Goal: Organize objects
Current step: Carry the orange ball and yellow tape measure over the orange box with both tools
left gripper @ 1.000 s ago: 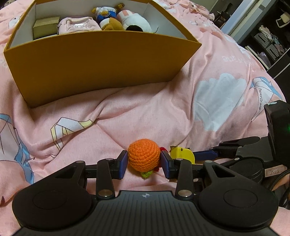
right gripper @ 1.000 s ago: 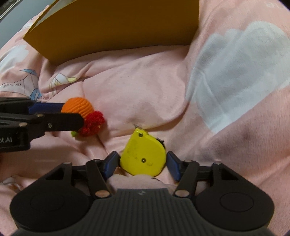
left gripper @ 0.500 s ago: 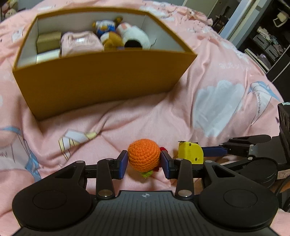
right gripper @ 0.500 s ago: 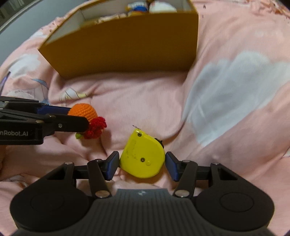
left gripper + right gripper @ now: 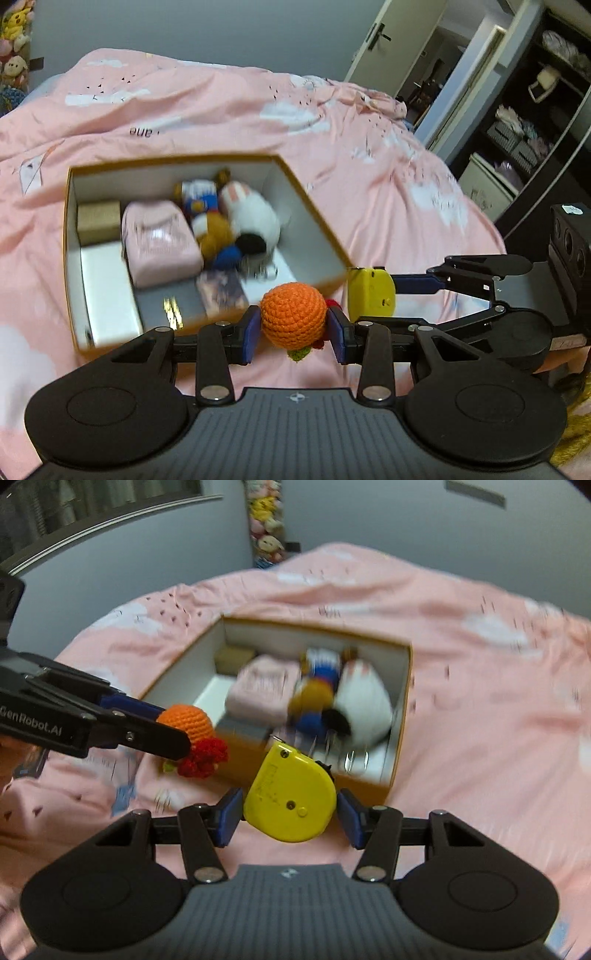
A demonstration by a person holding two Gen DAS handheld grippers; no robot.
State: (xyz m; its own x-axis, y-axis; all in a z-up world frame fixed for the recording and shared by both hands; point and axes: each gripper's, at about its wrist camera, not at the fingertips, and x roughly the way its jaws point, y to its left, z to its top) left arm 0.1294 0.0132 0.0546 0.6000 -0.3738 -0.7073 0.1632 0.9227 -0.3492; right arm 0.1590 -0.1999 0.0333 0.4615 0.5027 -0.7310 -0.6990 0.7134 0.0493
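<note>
Both loads are airborne and the step in hand, as I judge it, is the carry into the orange cardboard box (image 5: 317, 225) that sits on the pink quilt (image 5: 369, 177); the left gripper (image 5: 293, 328) is pinching the orange crochet ball (image 5: 293, 314) squarely between its blue pads, with a red tuft and a green bit hanging under it, while the right gripper (image 5: 290, 814) is clamped on the yellow tape measure (image 5: 291, 797), held by its flat sides; in the left wrist view both things hang just before the box's near wall, the tape measure by its near right corner; the box already holds a pink pouch (image 5: 159, 243), a small tan carton (image 5: 98, 221), a white plush (image 5: 255, 218) and a brown and blue doll (image 5: 212, 225), so the free floor lies along the near side and the left end; to do it well, clear the near wall first, keep the two grippers from crossing, lower each thing onto bare floor rather than onto the plush, and let go only once it rests; the tape measure's smooth case could slip, so keep its grip firm and level
</note>
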